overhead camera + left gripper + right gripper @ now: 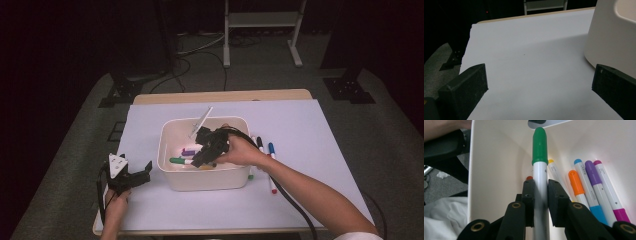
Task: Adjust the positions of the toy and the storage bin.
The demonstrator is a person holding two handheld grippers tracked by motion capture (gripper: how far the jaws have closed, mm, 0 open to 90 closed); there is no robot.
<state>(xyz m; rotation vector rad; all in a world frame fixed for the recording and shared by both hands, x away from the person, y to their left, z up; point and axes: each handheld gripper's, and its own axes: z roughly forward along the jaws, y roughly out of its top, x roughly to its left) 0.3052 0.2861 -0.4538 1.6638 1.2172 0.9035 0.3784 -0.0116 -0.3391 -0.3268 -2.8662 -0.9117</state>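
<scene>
Clamping the green-capped marker (539,170) by its barrel, the right gripper (540,195) sits inside the white bin (172,150) mid-table; the left gripper (131,176), jaws spread and empty, waits near the table's left edge.

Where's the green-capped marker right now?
The green-capped marker is clamped in the right tongs, inside the white bin, left of the orange-capped marker.

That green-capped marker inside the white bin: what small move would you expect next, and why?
Probably a loosening of the grip to drop it. The right gripper is shut on the green-capped marker and already reaches down inside the white bin, just above the other markers on its bottom. The left gripper waits open beside the bin.
</scene>
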